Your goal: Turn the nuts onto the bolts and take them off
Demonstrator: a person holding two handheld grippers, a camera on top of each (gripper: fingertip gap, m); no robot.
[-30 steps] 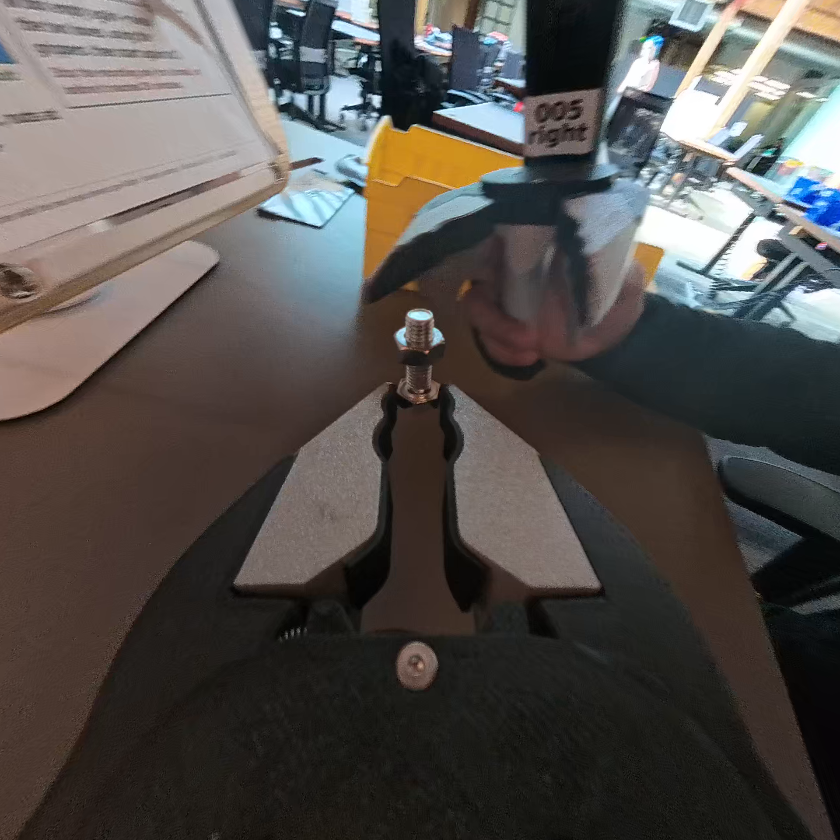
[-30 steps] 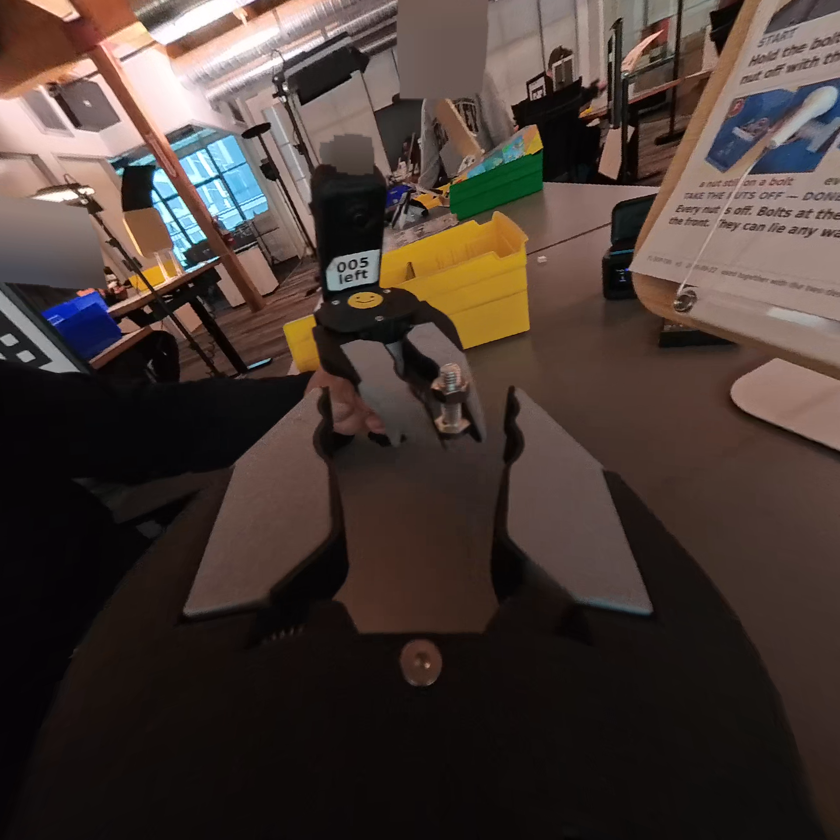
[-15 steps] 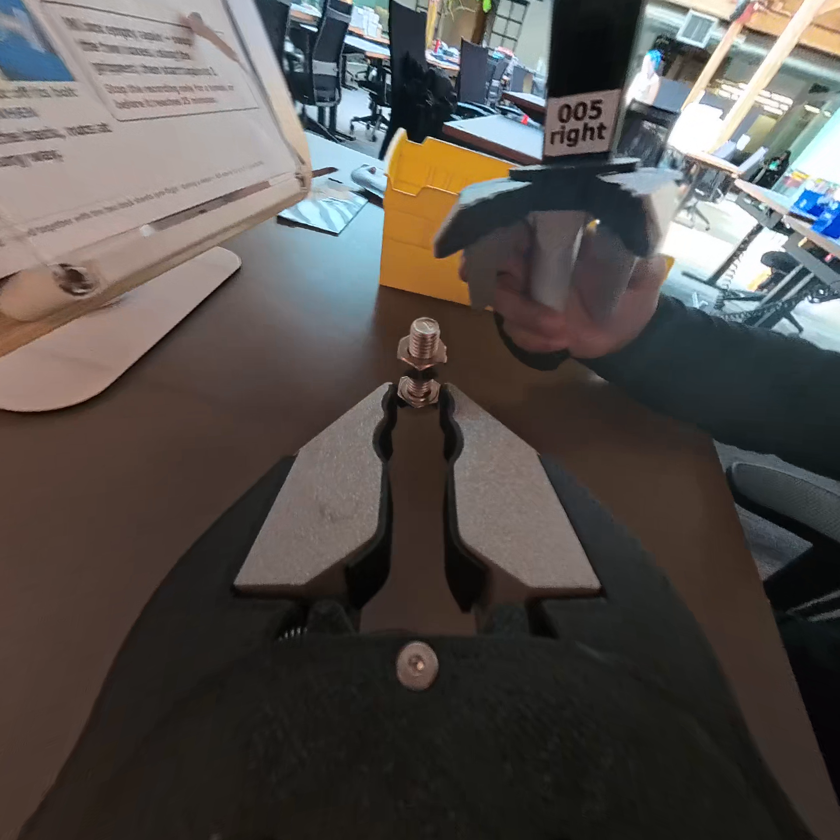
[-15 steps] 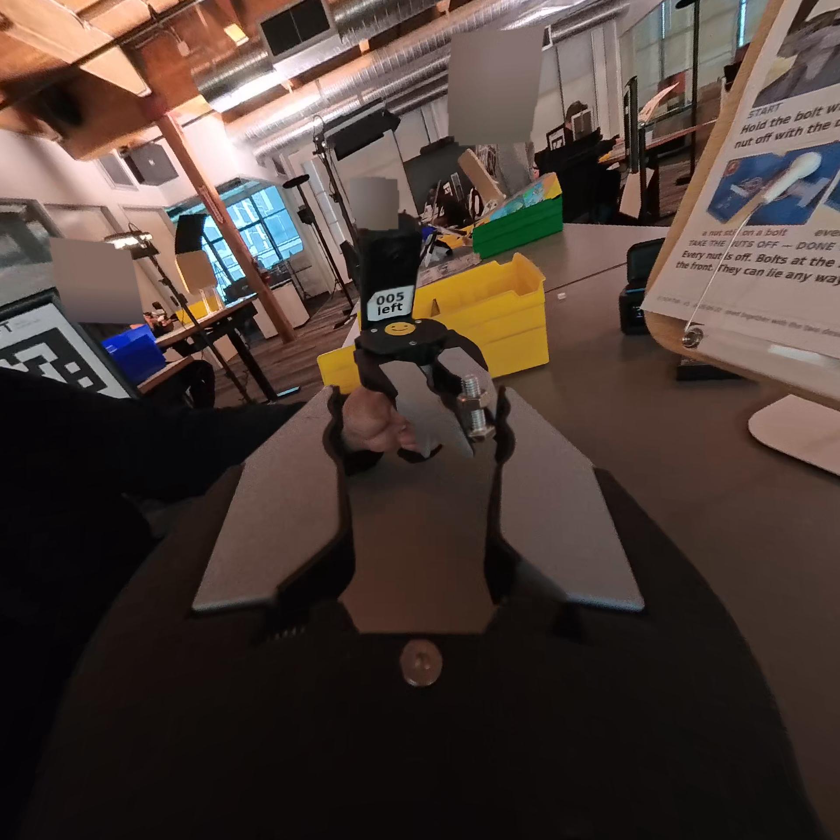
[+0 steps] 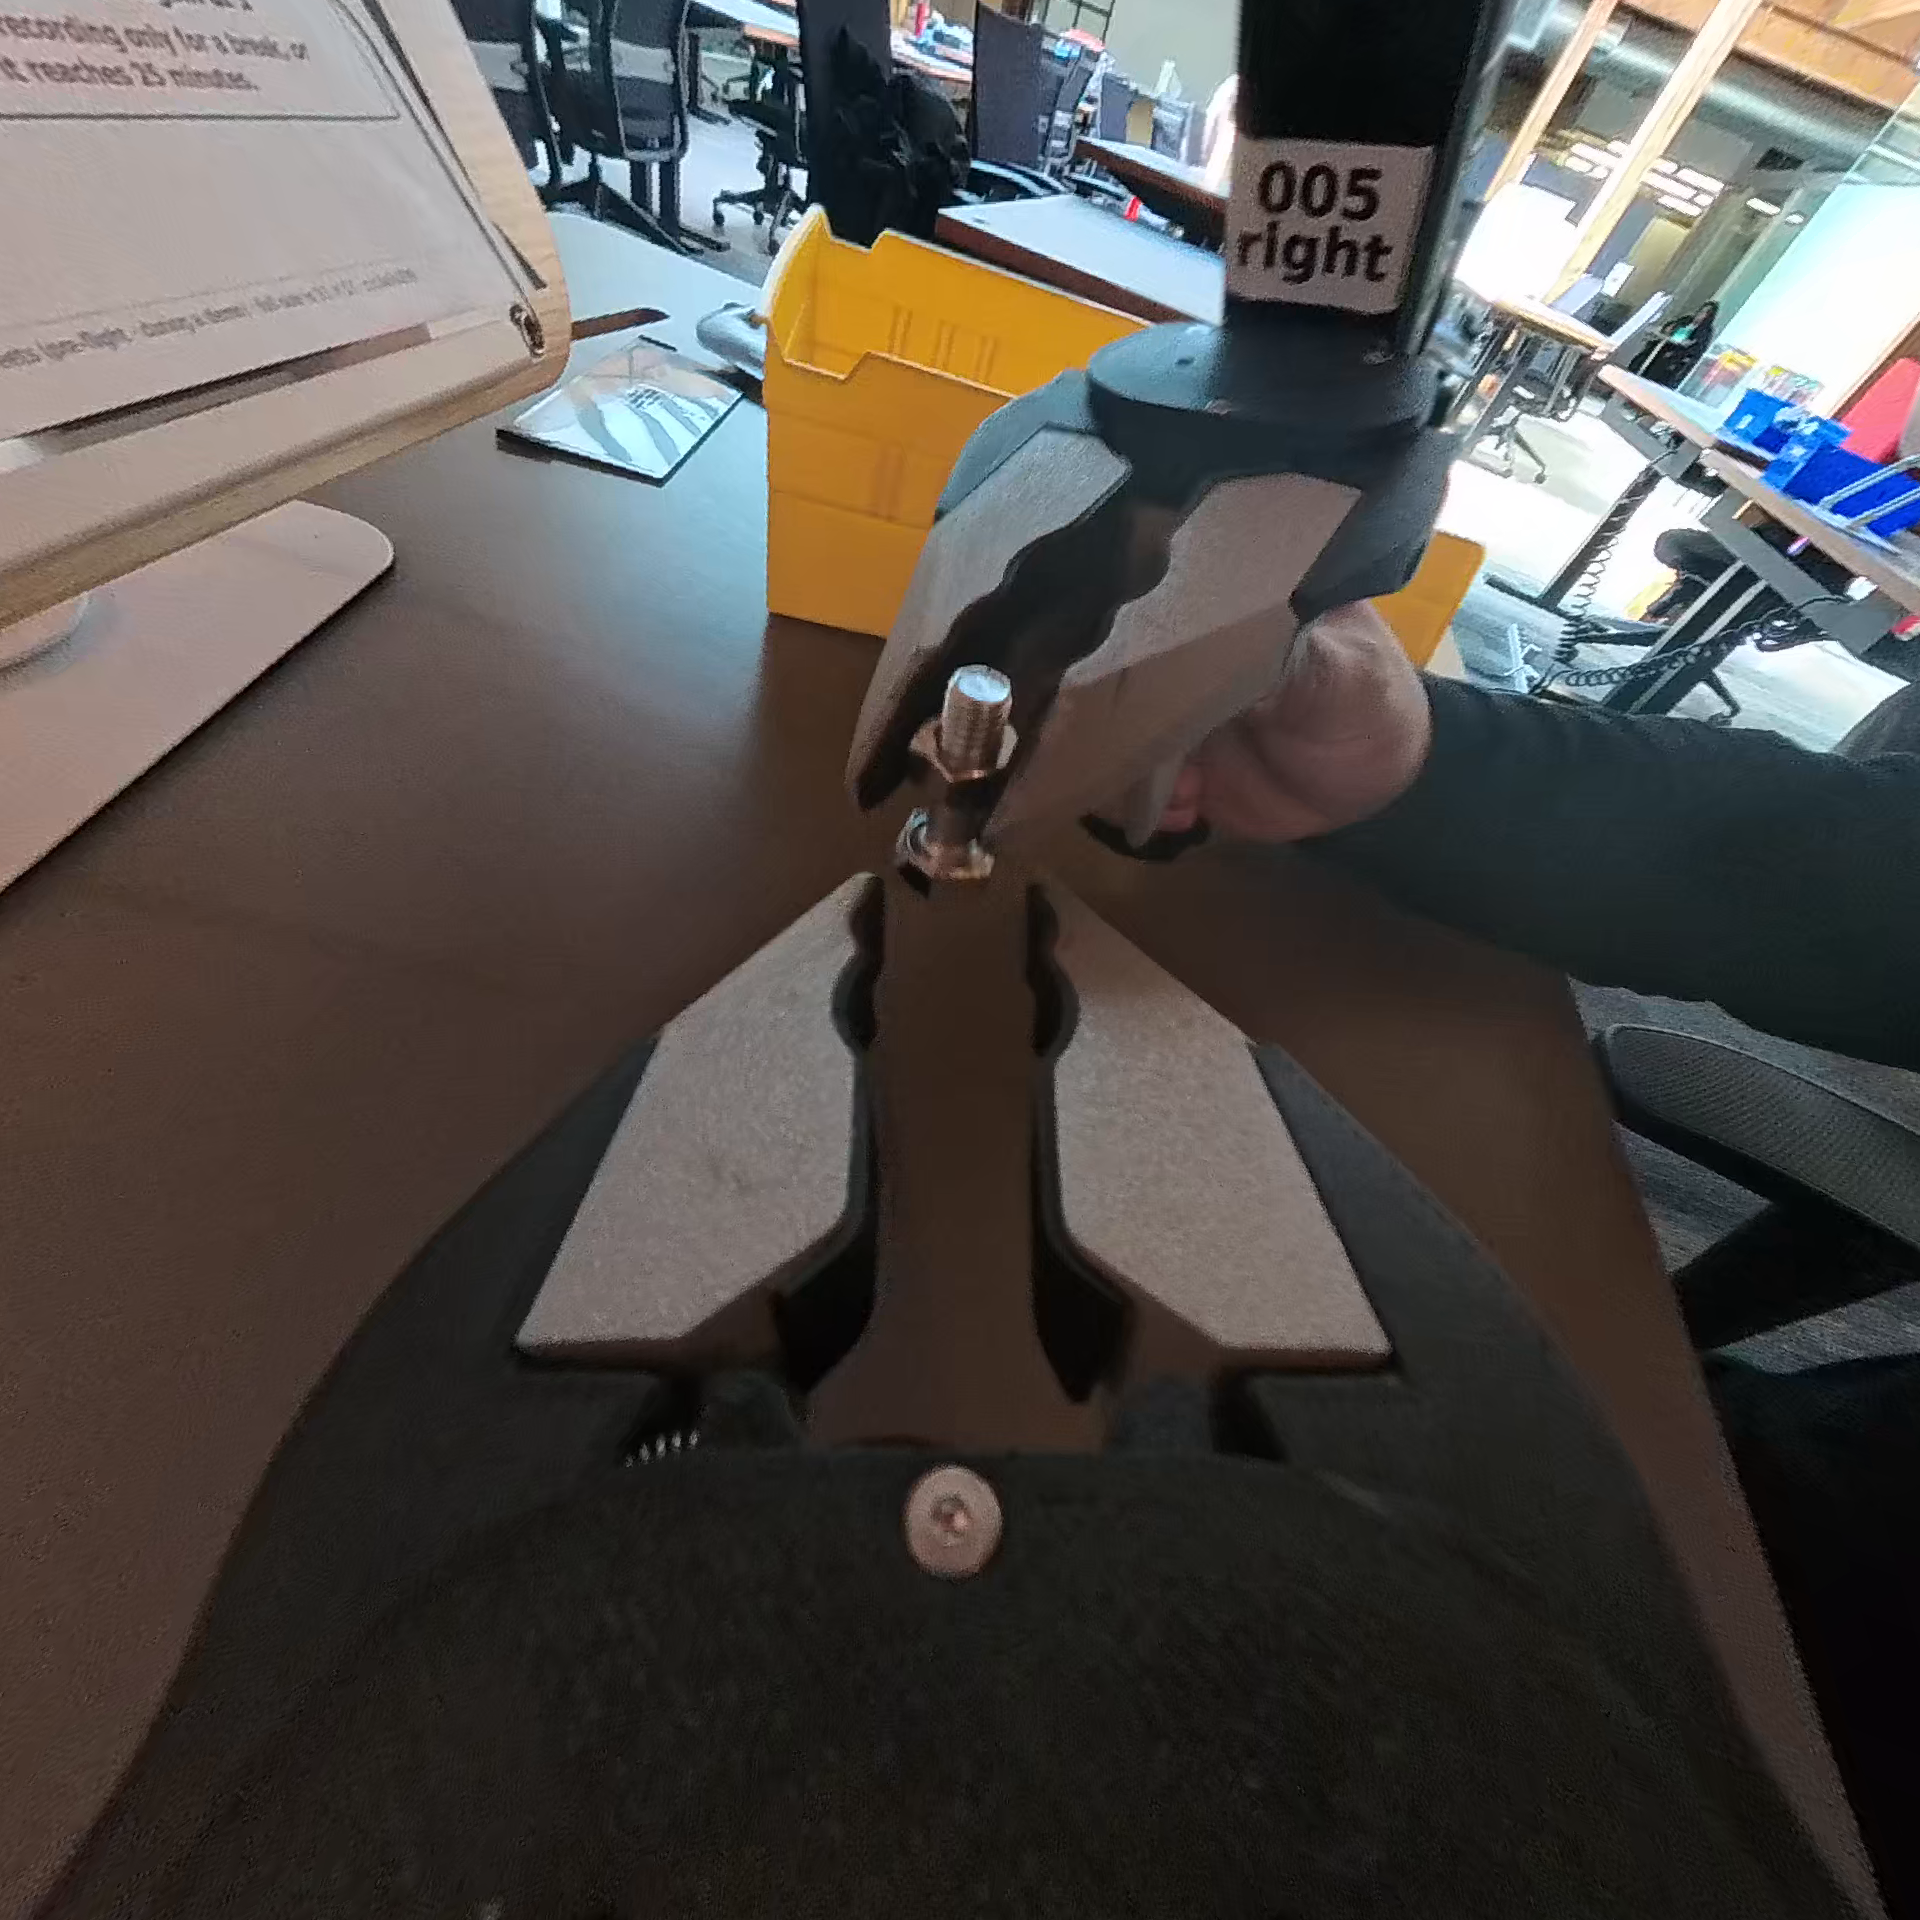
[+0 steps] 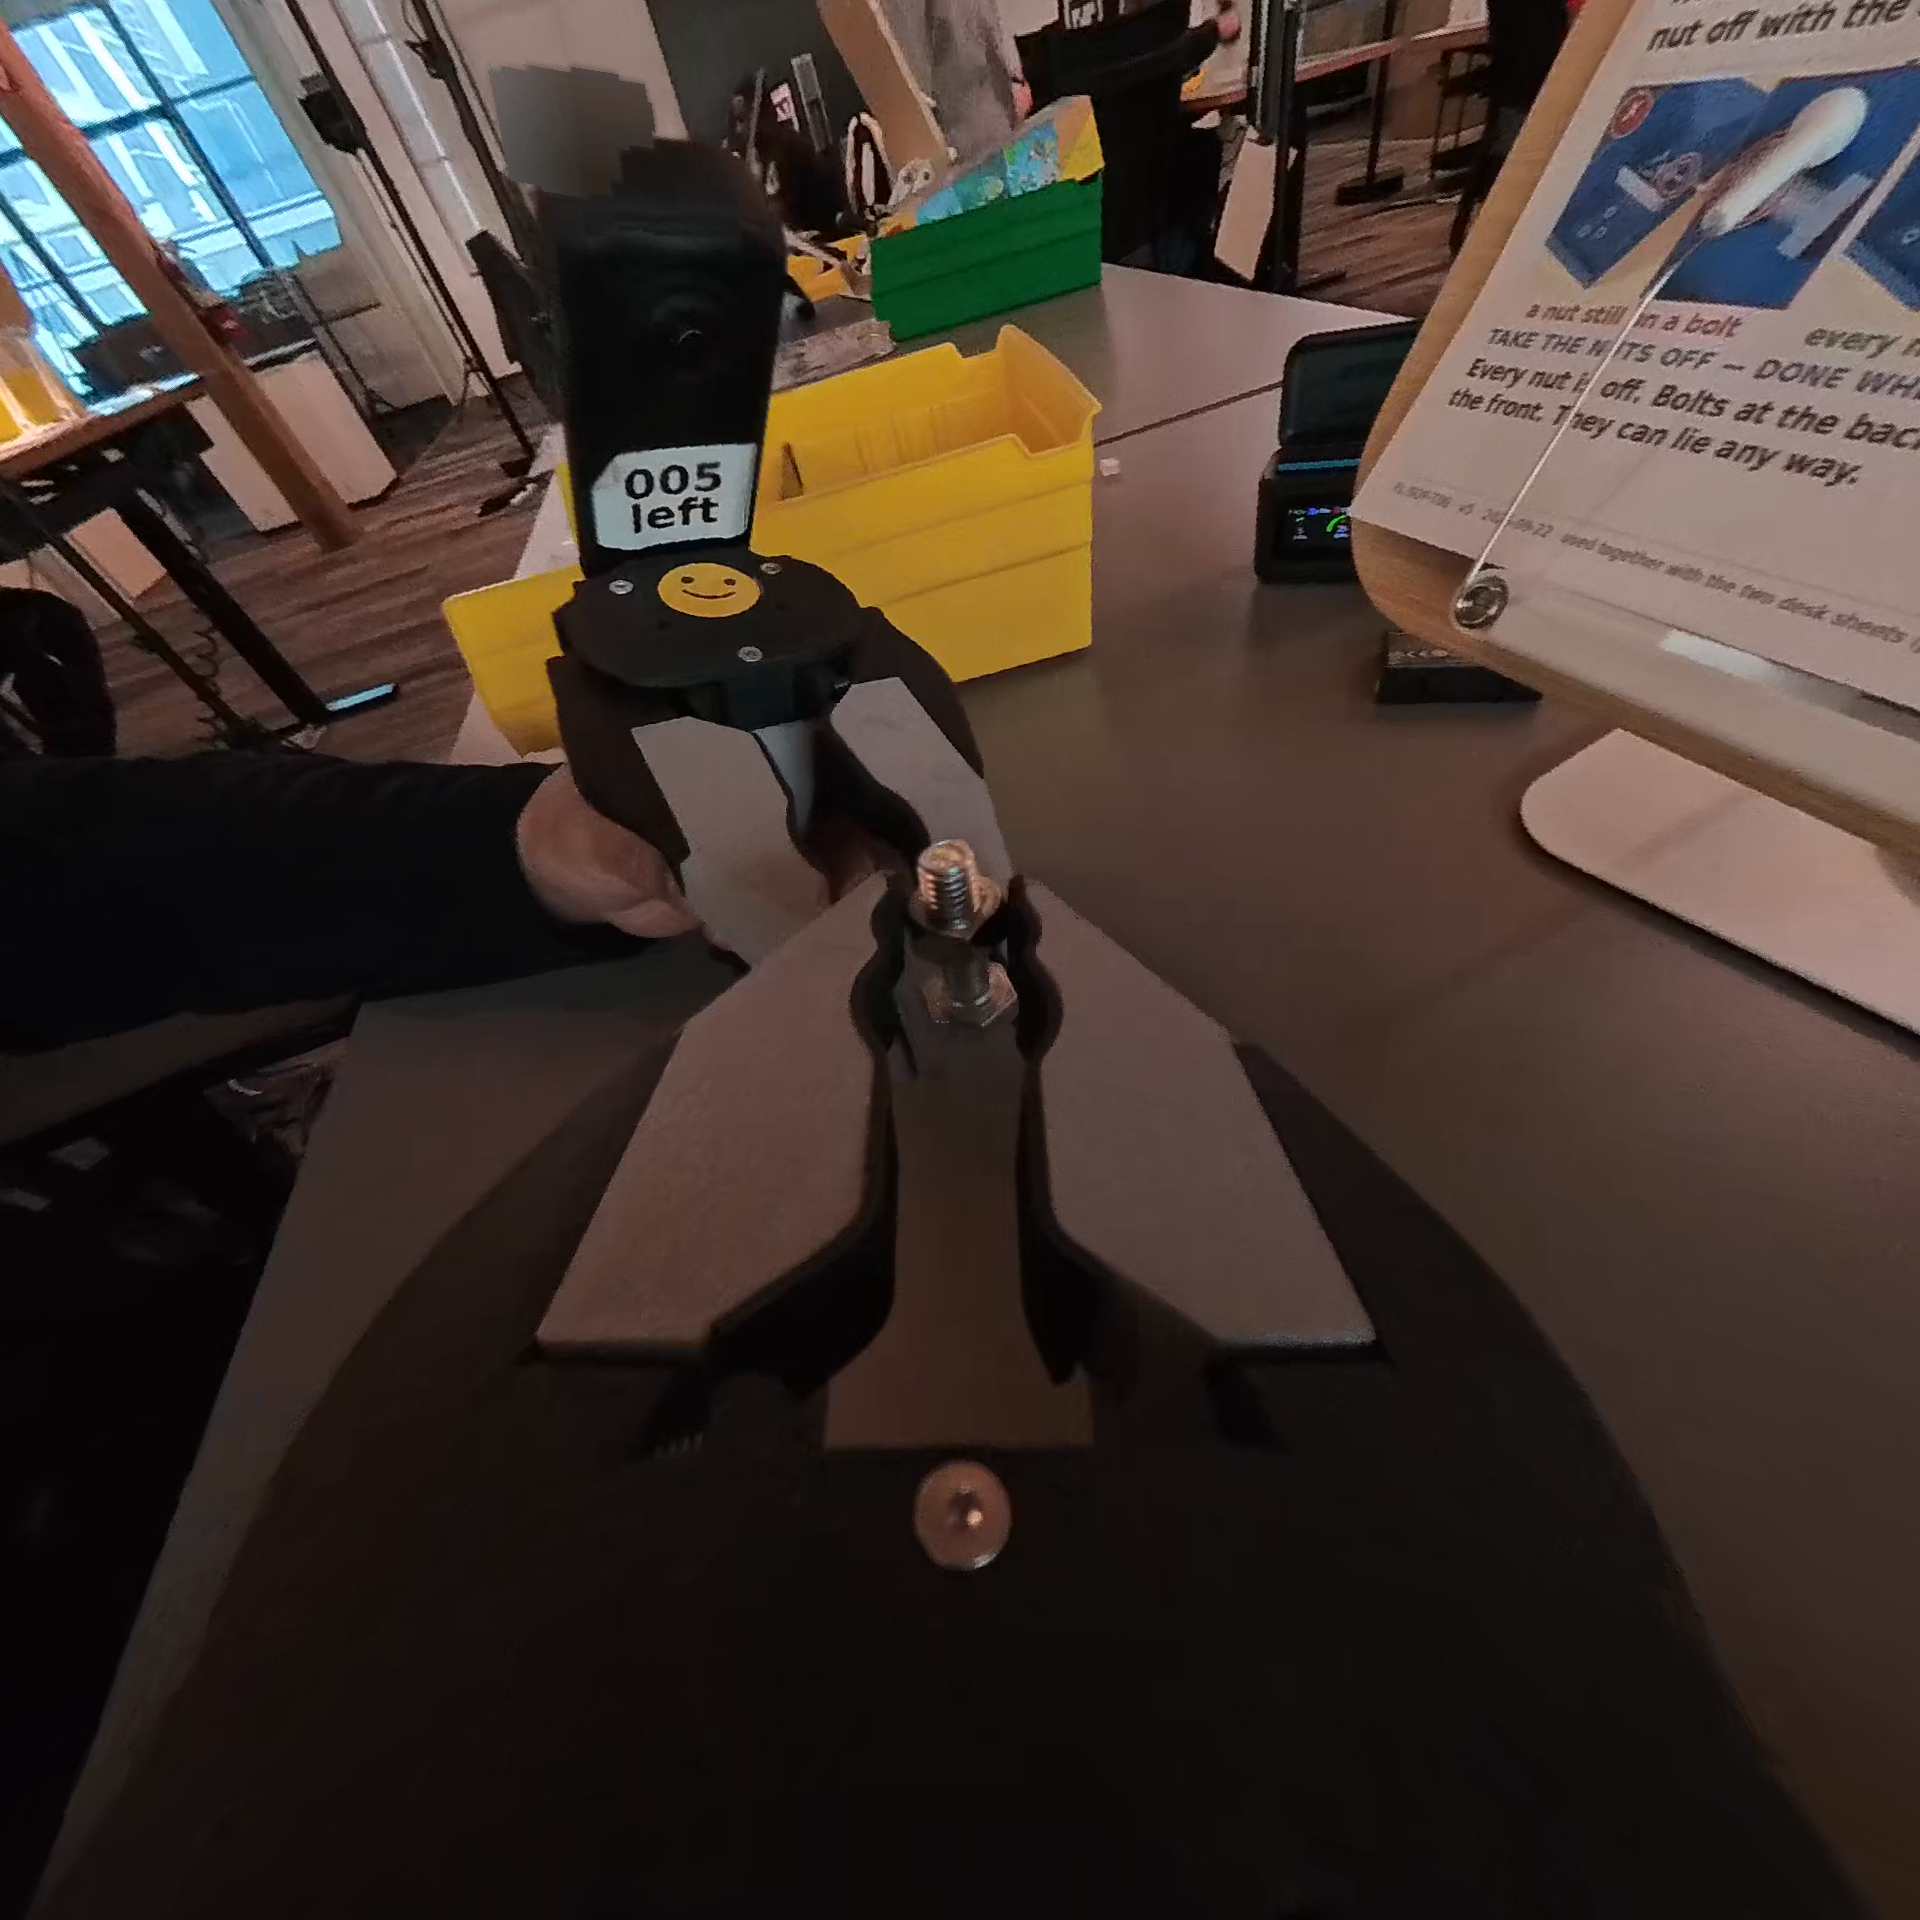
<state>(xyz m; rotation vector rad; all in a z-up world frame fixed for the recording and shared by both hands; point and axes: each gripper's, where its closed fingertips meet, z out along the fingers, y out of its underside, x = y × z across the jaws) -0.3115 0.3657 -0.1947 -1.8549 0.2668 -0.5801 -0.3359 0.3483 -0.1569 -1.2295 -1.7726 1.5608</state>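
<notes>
Right tongs [image 6: 951, 914] have closed around nut [image 6: 943, 920] on bolt [image 6: 961, 961].

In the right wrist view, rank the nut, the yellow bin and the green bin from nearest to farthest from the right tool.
1. Nut: between the right tool's fingertips, on the upright bolt.
2. Yellow bin: on the table behind the left tool, centre.
3. Green bin: farther back, on another table, upper centre.
</notes>
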